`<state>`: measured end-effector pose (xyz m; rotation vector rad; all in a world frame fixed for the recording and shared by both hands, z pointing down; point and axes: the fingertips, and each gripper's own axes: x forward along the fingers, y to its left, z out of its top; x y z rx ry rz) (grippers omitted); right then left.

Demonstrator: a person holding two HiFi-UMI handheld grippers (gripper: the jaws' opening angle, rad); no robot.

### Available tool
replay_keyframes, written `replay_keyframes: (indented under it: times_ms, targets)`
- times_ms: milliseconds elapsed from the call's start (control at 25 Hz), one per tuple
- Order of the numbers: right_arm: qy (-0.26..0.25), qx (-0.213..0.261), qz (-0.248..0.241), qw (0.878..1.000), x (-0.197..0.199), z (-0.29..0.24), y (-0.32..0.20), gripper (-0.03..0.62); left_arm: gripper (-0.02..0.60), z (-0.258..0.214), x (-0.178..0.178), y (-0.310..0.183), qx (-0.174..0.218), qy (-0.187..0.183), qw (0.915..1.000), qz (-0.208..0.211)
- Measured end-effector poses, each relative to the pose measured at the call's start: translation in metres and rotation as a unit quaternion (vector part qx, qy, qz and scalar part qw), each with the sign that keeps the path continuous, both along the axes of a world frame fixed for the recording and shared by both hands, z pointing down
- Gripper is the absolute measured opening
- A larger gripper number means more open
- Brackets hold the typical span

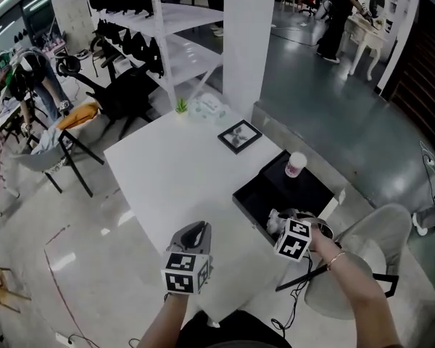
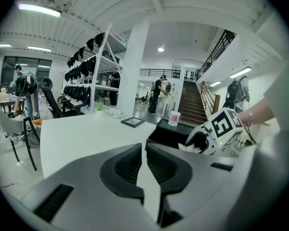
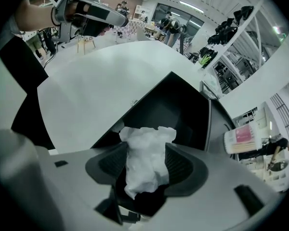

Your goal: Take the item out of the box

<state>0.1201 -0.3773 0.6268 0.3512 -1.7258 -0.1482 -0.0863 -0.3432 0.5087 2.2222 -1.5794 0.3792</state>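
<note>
A black open box (image 1: 264,187) sits at the right edge of the white table (image 1: 167,172). My right gripper (image 1: 278,223) is at the box's near corner, shut on a crumpled white tissue (image 3: 145,155) that sticks up between its jaws over the box's (image 3: 176,107) dark inside. The tissue (image 1: 273,216) shows only as a small white lump in the head view. My left gripper (image 1: 196,232) hovers over the table's near edge, left of the box, jaws shut with nothing between them (image 2: 144,163).
A cup with a pink label (image 1: 295,164) stands on the box's far part. A framed picture (image 1: 239,136) and a small plant (image 1: 181,106) lie farther back on the table. A grey chair (image 1: 362,267) is at my right; shelving and people are beyond.
</note>
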Motion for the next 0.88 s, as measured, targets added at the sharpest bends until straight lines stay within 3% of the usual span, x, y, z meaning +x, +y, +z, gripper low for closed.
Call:
replay_keyframes:
  times_ms: [440,640,880]
  targets:
    - [0.027,-0.050,-0.002,0.998,-0.002,0.009,-0.002,0.243,0.028,0.006,0.000,0.000,-0.007,0.004,1.0000,0.001]
    - [0.023,-0.075,0.006,0.997,-0.002,0.012,0.001,0.206,0.028,0.008,0.003,-0.001,-0.009,0.007,0.9999,0.003]
    - [0.019,-0.043,0.002,0.999,-0.006,0.011,0.001,0.135,0.028,0.007,0.002,-0.001,-0.007,0.008,0.9999,0.007]
